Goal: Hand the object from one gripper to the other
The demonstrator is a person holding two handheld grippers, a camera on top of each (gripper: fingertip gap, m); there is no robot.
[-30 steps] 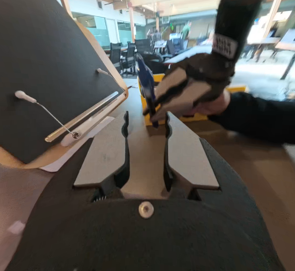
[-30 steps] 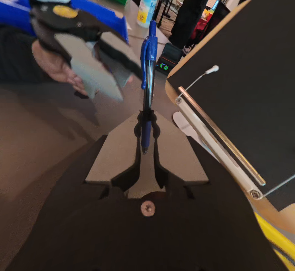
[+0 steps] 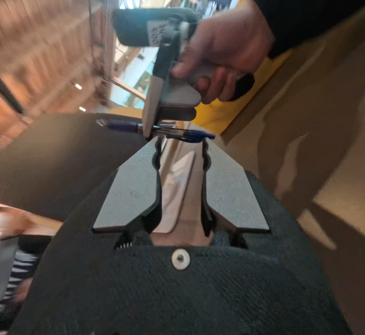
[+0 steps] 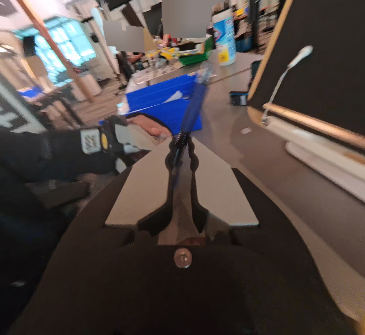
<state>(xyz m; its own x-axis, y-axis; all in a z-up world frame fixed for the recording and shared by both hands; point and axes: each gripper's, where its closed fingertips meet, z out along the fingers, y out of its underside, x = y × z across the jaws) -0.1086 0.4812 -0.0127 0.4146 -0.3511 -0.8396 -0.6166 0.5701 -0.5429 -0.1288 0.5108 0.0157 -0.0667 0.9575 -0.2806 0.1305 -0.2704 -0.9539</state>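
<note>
The right tongs [image 4: 180, 143] are clamped on the blue pen [image 4: 194, 101], gripping it partway along its barrel so the pen is up in the air over the grey tabletop [image 4: 227, 116]. The left tongs [image 3: 180, 143] stand apart with nothing between them, their tips just beside the pen's clip end, which lies crosswise ahead of them. A black board [image 4: 325, 45] leans close by.

Right gripper [image 4: 180, 143] clamped on a blue pen [image 4: 194, 104] slanting up and away, left gripper [image 4: 126, 138] in a hand at left, blue box [image 4: 158, 102] behind, wipes canister [image 4: 225, 37], black board [image 4: 324, 39] at right
</note>
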